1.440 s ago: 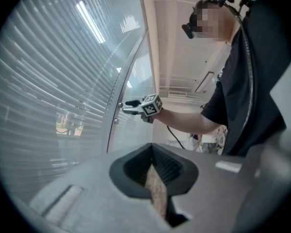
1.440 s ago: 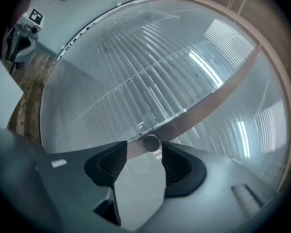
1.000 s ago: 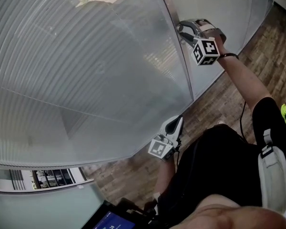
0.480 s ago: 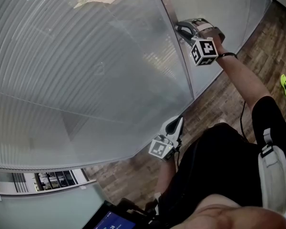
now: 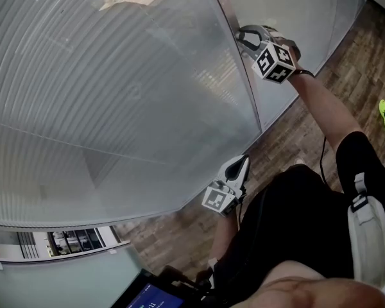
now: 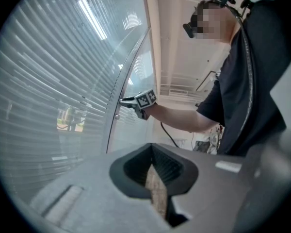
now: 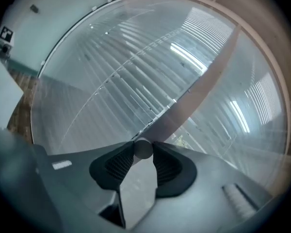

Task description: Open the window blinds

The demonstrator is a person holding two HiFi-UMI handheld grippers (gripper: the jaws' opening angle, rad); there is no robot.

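Blinds (image 5: 115,108) sit behind the glass (image 5: 289,5) of a tall window, and the right tool (image 7: 143,155), its jaws just closed in, clamps a small round knob (image 7: 143,147) on the frame (image 5: 242,88), while the left tool (image 5: 239,163) hangs low, jaws together and empty.

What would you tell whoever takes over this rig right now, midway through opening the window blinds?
Right gripper: raised at the window frame, shut on the small round knob; its jaws have just been closing on it.
Left gripper: held low, shut, nothing between its jaws.
Blinds: look closed; little shows through.
Done: knob gripped.
Left: work the knob, probably by turning it, until the blinds open, then let go.
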